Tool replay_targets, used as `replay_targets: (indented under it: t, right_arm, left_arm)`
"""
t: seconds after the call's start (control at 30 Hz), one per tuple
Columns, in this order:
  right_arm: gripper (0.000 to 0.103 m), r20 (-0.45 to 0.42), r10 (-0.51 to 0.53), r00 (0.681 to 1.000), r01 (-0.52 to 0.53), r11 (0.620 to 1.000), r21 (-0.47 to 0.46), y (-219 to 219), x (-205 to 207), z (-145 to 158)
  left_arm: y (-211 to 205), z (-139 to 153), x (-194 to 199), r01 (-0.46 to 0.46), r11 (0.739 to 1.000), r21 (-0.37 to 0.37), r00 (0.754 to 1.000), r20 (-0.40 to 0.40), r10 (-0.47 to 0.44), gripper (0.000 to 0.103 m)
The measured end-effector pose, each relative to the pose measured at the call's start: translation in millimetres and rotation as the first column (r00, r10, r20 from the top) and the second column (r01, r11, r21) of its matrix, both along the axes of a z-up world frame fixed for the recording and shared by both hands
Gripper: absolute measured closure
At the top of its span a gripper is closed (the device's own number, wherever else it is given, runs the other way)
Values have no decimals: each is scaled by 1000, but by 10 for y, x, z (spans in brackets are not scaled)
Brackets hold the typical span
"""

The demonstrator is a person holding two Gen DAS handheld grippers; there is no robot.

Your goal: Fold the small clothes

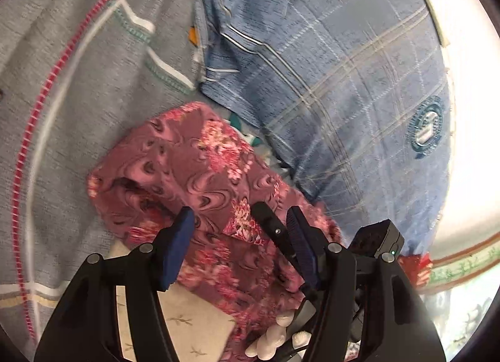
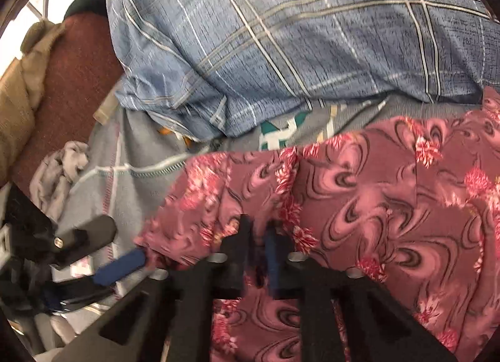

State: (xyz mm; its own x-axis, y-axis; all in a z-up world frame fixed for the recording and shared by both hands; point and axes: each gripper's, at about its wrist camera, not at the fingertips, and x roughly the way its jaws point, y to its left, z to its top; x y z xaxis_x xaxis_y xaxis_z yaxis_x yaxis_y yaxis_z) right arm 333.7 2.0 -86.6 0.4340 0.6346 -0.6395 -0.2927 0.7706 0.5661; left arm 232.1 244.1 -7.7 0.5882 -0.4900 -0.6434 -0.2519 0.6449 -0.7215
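A pink floral garment [image 1: 200, 174] lies bunched on a grey bedcover. My left gripper [image 1: 242, 224] is open just above it, its blue pads [image 1: 179, 246] spread either side of a fold. In the right wrist view the same garment [image 2: 375, 199] fills the lower right. My right gripper [image 2: 259, 233] is shut on a fold of it at its lower edge. The left gripper [image 2: 118, 265] shows at the lower left of that view, by the garment's corner. The right gripper's black finger [image 1: 272, 227] shows in the left wrist view.
A blue plaid pillow [image 1: 343, 65] lies beyond the garment, and it also shows in the right wrist view [image 2: 281, 33]. The grey bedcover [image 1: 78, 96] has a red stitched line. A crumpled grey cloth [image 2: 59, 171] and a brown-red cushion [image 2: 72, 80] lie at left.
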Motion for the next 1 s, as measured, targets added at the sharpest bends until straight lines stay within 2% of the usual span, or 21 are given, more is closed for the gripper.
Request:
replay_targets:
  t: [0.1, 0.23, 0.3, 0.37, 0.47, 0.5, 0.6, 0.7, 0.8, 0.87, 0.9, 0.93, 0.97, 1.0]
  right_arm:
    - [96, 15, -16, 1000, 15, 999, 43, -178, -22, 83]
    - [96, -1, -56, 998, 56, 998, 42, -466, 46, 124]
    - [98, -13, -91, 996, 92, 995, 48, -669, 87, 119]
    - [102, -17, -130, 991, 131, 988, 78, -918, 77, 121]
    - [100, -21, -166, 986, 167, 982, 90, -1208, 1, 128]
    - [97, -26, -171, 985, 172, 981, 85, -1288, -29, 122]
    - [96, -44, -168, 985, 171, 982, 83, -1504, -159, 60]
    - [96, -27, -167, 986, 168, 985, 39, -1693, -401, 12]
    - [94, 60, -173, 983, 176, 983, -47, -1845, -740, 56]
    - [83, 117, -171, 978, 190, 967, -173, -1897, -908, 35]
    - [74, 122, -167, 978, 190, 957, -219, -1925, -958, -39]
    - [74, 140, -164, 976, 189, 964, -188, -1974, -1015, -96]
    - [74, 154, -176, 972, 198, 970, -142, -2039, -1045, -102]
    - [74, 133, -183, 974, 198, 973, -115, -2091, -1020, -111]
  left_arm:
    - [-185, 5, 9, 73, 997, -28, 997, 19, -73, 30]
    - [-558, -96, 24, 186, 980, -72, 982, -15, -188, 30]
    - [-721, -202, 31, 218, 969, -114, 974, -37, -223, 30]
    - [-810, -268, 45, 223, 967, -125, 971, -56, -231, 30]
    - [-847, -344, 44, 191, 975, -116, 977, -76, -200, 30]
    - [-832, -380, 39, 168, 977, -130, 980, -82, -179, 30]
    - [-748, -501, 53, 92, 980, -175, 989, -99, -110, 28]
    - [-712, -569, 108, 47, 981, -190, 991, -111, -69, 28]
    - [-732, -573, 166, 13, 985, -175, 993, -116, -34, 27]
    - [-735, -569, 196, -28, 986, -164, 993, -119, 8, 27]
    - [-738, -575, 209, -46, 986, -163, 992, -125, 26, 29]
    - [-738, -576, 220, -74, 985, -156, 989, -140, 52, 31]
    - [-711, -574, 218, -92, 985, -143, 986, -153, 70, 59]
    - [-715, -582, 257, -92, 988, -124, 982, -178, 69, 96]
